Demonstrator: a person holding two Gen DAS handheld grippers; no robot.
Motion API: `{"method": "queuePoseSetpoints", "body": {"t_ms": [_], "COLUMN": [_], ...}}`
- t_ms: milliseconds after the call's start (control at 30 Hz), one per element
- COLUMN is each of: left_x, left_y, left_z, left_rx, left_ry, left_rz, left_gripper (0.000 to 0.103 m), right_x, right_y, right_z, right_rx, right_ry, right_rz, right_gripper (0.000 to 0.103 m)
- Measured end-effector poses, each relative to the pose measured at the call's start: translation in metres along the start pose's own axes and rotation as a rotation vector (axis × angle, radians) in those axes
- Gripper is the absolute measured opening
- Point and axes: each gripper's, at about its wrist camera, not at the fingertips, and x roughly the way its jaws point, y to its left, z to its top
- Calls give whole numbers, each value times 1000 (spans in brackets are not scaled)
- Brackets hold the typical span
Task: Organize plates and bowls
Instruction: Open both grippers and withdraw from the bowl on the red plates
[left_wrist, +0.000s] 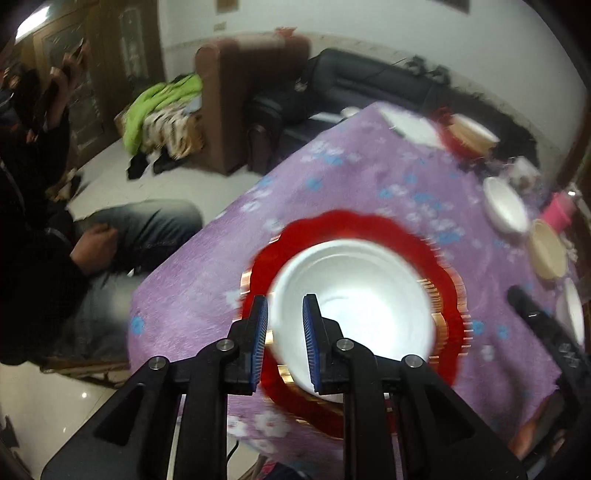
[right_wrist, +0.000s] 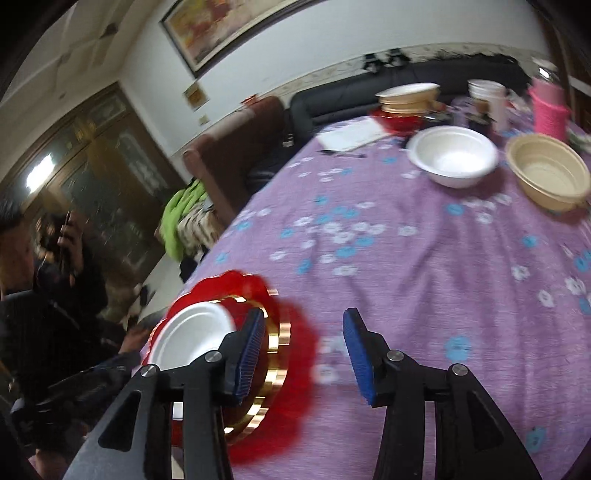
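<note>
Jaws of the left gripper (left_wrist: 285, 334) stand narrowly apart, straddling the near rim of a white bowl (left_wrist: 354, 299); motion blur prevents confirming whether the blue pads (left_wrist: 260, 332) press that rim or merely flank it. Jaws of the right gripper (right_wrist: 304, 352) stand well apart with nothing between them, only the purple flowered tablecloth (right_wrist: 406, 258) beneath. The white bowl sits inside a red scalloped plate with a gold band (left_wrist: 332, 229), and this pair lies near the table edge closest to both grippers, at the corner beside a seated person in dark clothing and jeans (left_wrist: 122, 236). In the right wrist view the left finger of the right gripper overlaps the gold band of that plate; contact cannot be judged. Toward the far side of the table a second white bowl (right_wrist: 454, 155) rests upright and empty, with a tan bowl (right_wrist: 546, 171) just beside it, the two apart. Further back, near the far edge, a stack of tan bowls on a red plate (right_wrist: 402, 107) stands by a white sheet of paper (right_wrist: 351, 136). A pink container (right_wrist: 548, 109) stands at the far corner. Beyond the table are a dark sofa (right_wrist: 369, 88) and a brown armchair (left_wrist: 251, 96).
</note>
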Motion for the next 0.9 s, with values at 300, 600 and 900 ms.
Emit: {"method": "queuePoseSetpoints", "body": {"t_ms": [300,600,900], "left_x": [-5,16,29], "left_y": [-132,-260,-387], "left_z": [-16,-27,-31], "left_rx": [280,432,468], "left_ry": [43,260,301], "left_rz": [-191,-347,-384], "left_gripper": [41,41,41], "right_x": [-32,-131,-205], "right_y": [-78,-194,-354], "right_z": [-2,12,44], "right_rx": [119,187,495], "right_ry": [-53,-255,-257], "right_rz": [-59,-247,-208], "right_gripper": [49,56,63]}}
